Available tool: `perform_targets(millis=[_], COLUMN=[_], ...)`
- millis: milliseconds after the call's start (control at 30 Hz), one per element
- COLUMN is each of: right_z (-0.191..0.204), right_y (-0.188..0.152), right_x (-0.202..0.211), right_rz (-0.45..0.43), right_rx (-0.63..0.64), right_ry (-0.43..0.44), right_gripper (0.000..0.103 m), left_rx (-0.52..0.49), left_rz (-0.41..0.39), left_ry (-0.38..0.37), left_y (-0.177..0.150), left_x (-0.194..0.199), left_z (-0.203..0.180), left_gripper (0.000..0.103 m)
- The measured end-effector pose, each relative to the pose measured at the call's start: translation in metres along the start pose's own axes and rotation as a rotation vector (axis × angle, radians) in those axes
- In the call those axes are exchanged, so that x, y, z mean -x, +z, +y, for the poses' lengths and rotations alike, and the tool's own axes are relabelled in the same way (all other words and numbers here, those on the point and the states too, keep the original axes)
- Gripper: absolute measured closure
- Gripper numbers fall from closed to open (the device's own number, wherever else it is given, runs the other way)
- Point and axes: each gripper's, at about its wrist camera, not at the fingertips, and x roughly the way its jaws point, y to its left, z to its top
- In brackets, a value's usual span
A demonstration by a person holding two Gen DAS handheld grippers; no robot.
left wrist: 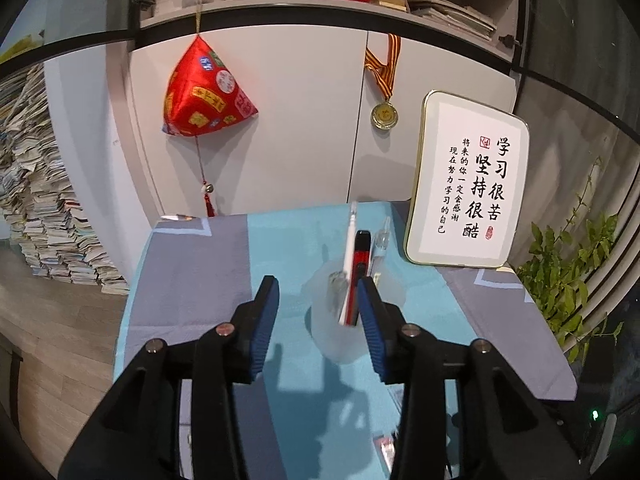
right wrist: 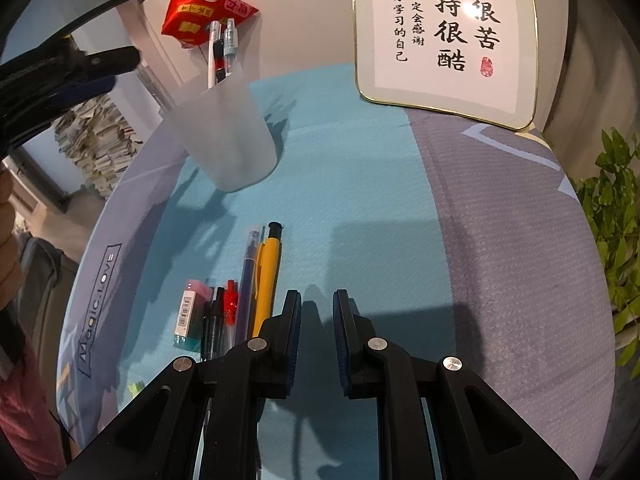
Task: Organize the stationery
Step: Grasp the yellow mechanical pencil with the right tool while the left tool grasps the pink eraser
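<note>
Left wrist view, left hand-held gripper (left wrist: 318,300) parted above frosted cup (left wrist: 340,336) holding red pen (left wrist: 358,264), right hand-held gripper (right wrist: 316,308) empty, nearly closed over counter (right wrist: 360,200).

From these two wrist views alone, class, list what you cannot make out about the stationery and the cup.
- Frosted cup: its cloudy wall hides the lower ends of the pens, in both views.
- Black pens and red pen on the cloth: right view, their near ends are covered by the right gripper.
- Eraser: right view, label print too small to read.
- Left gripper: its blue pad covers part of the cup's rim.
</note>
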Motion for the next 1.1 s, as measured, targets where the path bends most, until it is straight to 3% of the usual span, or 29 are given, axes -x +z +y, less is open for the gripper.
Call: perform_targets(millis=[167,600,833,1033,1100], right_z=[0.006,0.023,0.025,0.027,0.029], right_y=[-0.001,0.009,0.012,0.018,0.019], right_x=[-0.003,-0.019,-0.020,-0.023,-0.025], right_rz=[0.007,0.033,0.036,0.039,0.045], right_rx=[0.008,0.024,0.014,0.004,0.009], right_ry=[-0.003,-0.022,-0.025,-0.022,-0.025], right_gripper=[0.088,0.088,0.088,0.088,0.088], left_rx=[0.005,-0.045,-0.068,-0.078,-0.082], left_rz=[0.016,0.211,0.257,0.302,0.327], left_ry=[-0.045,-0.148,-0.211,-0.200,-0.188], left_y=[-0.024,-0.113,-0.124,-0.127,-0.130], left_x=[0.018,0.010,-0.002,-0.021,-0.028], left_z=[0.006,-0.014,-0.030,-0.041,-0.041], left_gripper=[0.064,0.065,0.064,0.067,0.073])
